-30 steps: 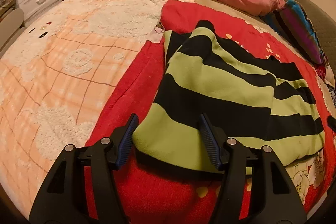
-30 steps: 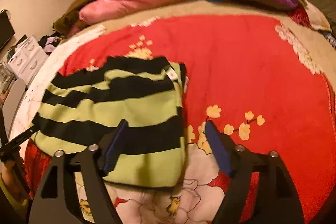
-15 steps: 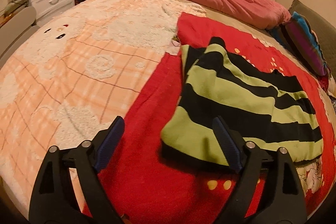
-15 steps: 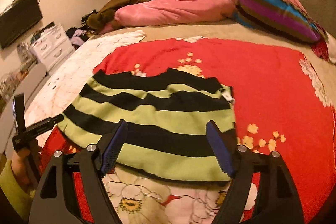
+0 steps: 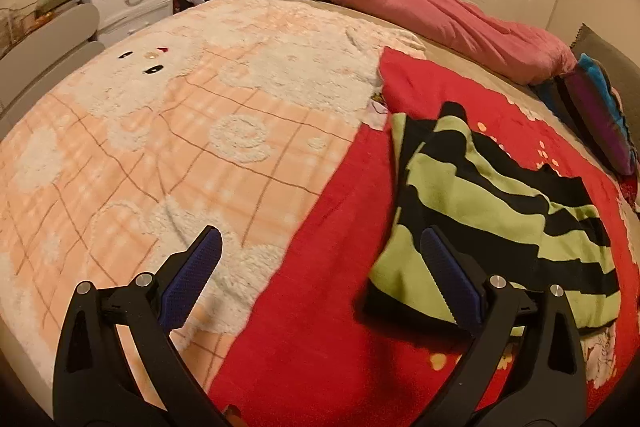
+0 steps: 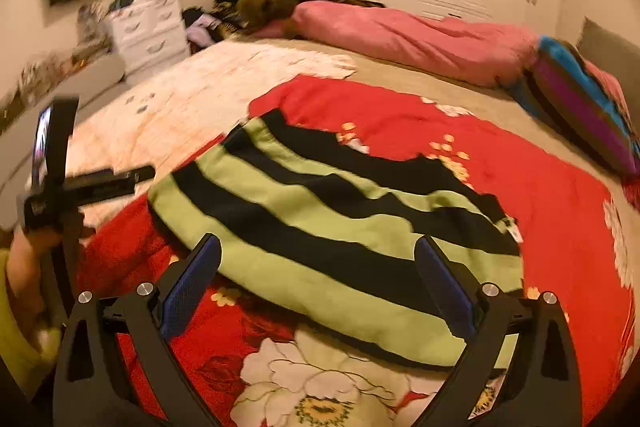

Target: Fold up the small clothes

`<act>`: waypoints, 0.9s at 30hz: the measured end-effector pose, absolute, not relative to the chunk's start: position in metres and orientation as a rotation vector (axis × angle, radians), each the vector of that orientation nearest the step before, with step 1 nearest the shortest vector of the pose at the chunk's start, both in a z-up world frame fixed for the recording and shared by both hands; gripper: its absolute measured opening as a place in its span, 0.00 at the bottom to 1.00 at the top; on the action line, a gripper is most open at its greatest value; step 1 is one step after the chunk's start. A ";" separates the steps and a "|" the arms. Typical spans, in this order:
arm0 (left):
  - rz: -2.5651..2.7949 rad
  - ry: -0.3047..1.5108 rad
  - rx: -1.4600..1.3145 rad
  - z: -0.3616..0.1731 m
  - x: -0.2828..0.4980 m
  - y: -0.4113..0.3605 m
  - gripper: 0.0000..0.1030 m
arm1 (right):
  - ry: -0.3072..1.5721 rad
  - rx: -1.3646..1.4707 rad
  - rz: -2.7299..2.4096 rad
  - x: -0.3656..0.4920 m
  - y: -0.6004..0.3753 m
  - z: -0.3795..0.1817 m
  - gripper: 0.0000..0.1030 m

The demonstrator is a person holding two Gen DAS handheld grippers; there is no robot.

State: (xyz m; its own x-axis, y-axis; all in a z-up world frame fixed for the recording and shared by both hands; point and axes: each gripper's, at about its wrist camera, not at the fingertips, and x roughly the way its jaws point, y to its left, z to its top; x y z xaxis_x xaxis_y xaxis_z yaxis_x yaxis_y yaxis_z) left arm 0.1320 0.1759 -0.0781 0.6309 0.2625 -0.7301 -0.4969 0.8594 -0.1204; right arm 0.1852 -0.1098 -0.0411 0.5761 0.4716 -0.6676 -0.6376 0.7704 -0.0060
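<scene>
**Both grippers spread wide, striped garment lying folded on the red blanket**

Nearest in the left wrist view, the left gripper (image 5: 320, 269) has its jaws opening, nothing between them; only red blanket (image 5: 320, 327) shows in the gap. The green-and-black striped garment (image 5: 492, 211) lies folded just beyond and outside its right finger, which overlaps the near corner in the picture.

The right gripper (image 6: 318, 277) is likewise opening and clear of the cloth, and here the garment (image 6: 332, 227) sits straight ahead, its near edge spanning the gap between the fingers. Only this view shows the person's hand (image 6: 28, 267) holding the left gripper, off beyond the left finger.

Farther out, the left view alone shows the peach checked blanket (image 5: 160, 147) broadly; both show the pink quilt (image 6: 412, 35).
</scene>
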 end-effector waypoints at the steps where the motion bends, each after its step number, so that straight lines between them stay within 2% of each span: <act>1: 0.449 0.771 -0.329 -0.078 0.131 0.178 0.91 | 0.696 -0.273 0.670 0.182 -0.102 -0.044 0.94; 16: 0.510 0.776 -0.429 -0.092 0.124 0.213 0.91 | 0.711 -0.432 0.764 0.165 -0.021 -0.093 0.94; 27: 0.548 0.759 -0.529 -0.101 0.114 0.234 0.91 | 0.651 -0.595 0.830 0.160 0.039 -0.126 0.94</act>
